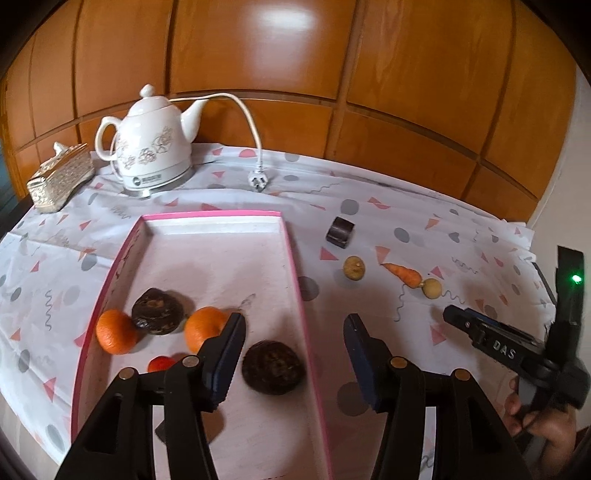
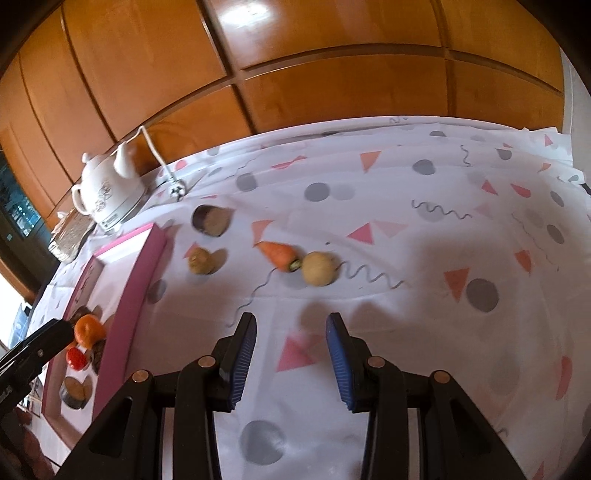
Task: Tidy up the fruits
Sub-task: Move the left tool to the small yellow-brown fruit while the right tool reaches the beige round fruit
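Fingers of both grippers, left gripper point(image 1: 293, 354) and right gripper point(image 2: 291, 363), spread wide, empty; right should next close on pale round fruit point(image 2: 318, 268) for the pink tray point(image 1: 295, 266).

table, patterned cloth point(image 2: 406, 236) | on it: pink tray point(image 1: 295, 280), kettle point(image 1: 155, 147), carrot point(image 2: 279, 254), pale round fruit point(image 2: 318, 268)

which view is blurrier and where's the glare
Right wrist view is blurrier: the carrot and pale round fruit look smeared. Left wrist view is sharper, the kettle crisp. Glare sits on the wooden panels at the top of both views; both bend at the edges.
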Demonstrator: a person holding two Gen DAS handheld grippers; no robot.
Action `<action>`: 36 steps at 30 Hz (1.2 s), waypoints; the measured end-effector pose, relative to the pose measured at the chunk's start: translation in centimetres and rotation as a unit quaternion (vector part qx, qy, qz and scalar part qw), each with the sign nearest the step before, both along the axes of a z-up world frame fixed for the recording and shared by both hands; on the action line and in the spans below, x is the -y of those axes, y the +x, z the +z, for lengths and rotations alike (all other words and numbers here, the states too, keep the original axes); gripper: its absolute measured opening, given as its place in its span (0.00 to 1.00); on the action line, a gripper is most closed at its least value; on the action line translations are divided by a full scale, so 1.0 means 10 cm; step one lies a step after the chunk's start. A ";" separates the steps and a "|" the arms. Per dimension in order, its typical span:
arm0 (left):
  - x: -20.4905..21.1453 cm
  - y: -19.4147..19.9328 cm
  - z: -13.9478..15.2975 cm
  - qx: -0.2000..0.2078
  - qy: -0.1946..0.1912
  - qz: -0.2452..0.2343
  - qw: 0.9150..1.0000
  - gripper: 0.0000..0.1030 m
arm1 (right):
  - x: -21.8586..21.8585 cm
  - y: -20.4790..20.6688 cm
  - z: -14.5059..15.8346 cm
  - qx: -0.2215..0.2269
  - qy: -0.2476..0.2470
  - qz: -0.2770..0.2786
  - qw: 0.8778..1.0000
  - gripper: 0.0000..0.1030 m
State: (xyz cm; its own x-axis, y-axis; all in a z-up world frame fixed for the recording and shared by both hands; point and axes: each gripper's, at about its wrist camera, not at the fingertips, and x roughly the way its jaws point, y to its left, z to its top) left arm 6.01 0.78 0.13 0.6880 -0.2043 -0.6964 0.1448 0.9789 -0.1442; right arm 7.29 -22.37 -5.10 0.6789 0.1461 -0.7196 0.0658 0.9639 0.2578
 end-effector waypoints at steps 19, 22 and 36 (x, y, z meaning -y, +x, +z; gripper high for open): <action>0.41 0.28 0.02 -0.013 -0.004 -0.052 0.999 0.55 | 0.05 0.36 -0.06 -0.008 -0.023 0.007 1.000 0.39; 0.52 0.41 -0.02 -0.028 -0.007 -0.061 0.998 0.54 | 0.04 0.40 -0.06 -0.008 -0.028 0.015 0.999 0.39; 0.79 0.92 -0.37 -0.078 -0.007 -0.046 0.996 0.48 | 0.09 0.54 -0.16 -0.007 -0.028 0.022 0.999 0.32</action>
